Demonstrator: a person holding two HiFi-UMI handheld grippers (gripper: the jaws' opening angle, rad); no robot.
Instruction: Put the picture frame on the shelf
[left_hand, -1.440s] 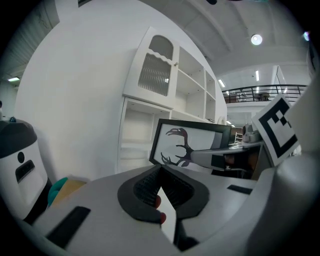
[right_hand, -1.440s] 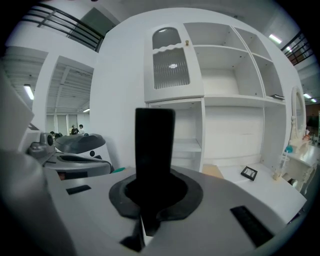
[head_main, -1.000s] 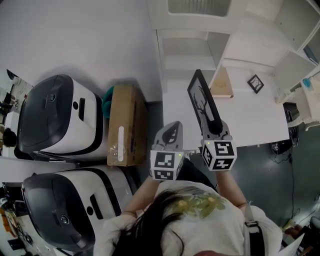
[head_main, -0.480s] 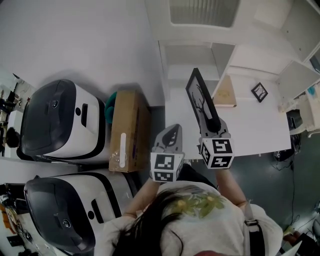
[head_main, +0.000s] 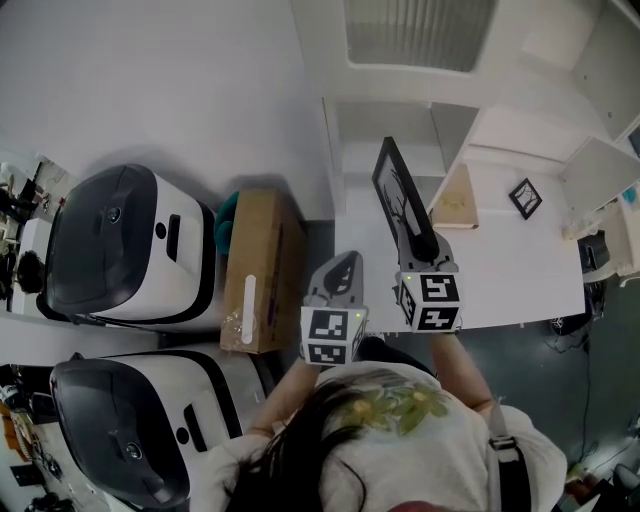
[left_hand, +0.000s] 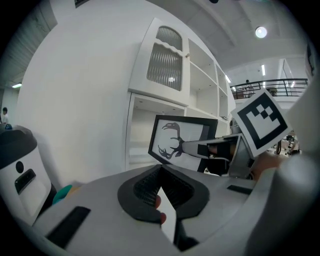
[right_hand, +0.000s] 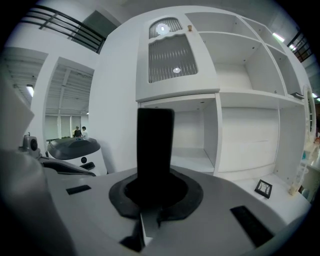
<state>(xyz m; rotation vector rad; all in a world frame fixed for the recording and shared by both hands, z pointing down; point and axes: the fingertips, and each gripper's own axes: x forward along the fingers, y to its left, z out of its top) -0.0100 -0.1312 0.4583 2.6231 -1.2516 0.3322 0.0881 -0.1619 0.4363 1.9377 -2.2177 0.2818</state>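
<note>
A black picture frame (head_main: 398, 195) with a deer-antler print stands on edge in my right gripper (head_main: 421, 249), which is shut on its lower edge. It hangs over the near end of the white counter (head_main: 510, 270), short of the white shelf unit (head_main: 385, 125). In the right gripper view the frame (right_hand: 155, 142) shows edge-on as a dark bar in front of the low open compartment (right_hand: 192, 150). The left gripper view shows the print (left_hand: 176, 140) from the front. My left gripper (head_main: 343, 265) is beside it, to the left, shut and holding nothing.
A small black-framed picture (head_main: 526, 197) and a tan board (head_main: 456, 197) lie on the counter. A cardboard box (head_main: 262, 265) and a teal object (head_main: 222, 213) sit left of the shelf. Two white and black machines (head_main: 120, 245) (head_main: 130, 425) stand further left.
Both grippers and the frame have moved a little forward toward the shelf, which now sits lower and closer in the head view. The grip on the frame is unchanged.
</note>
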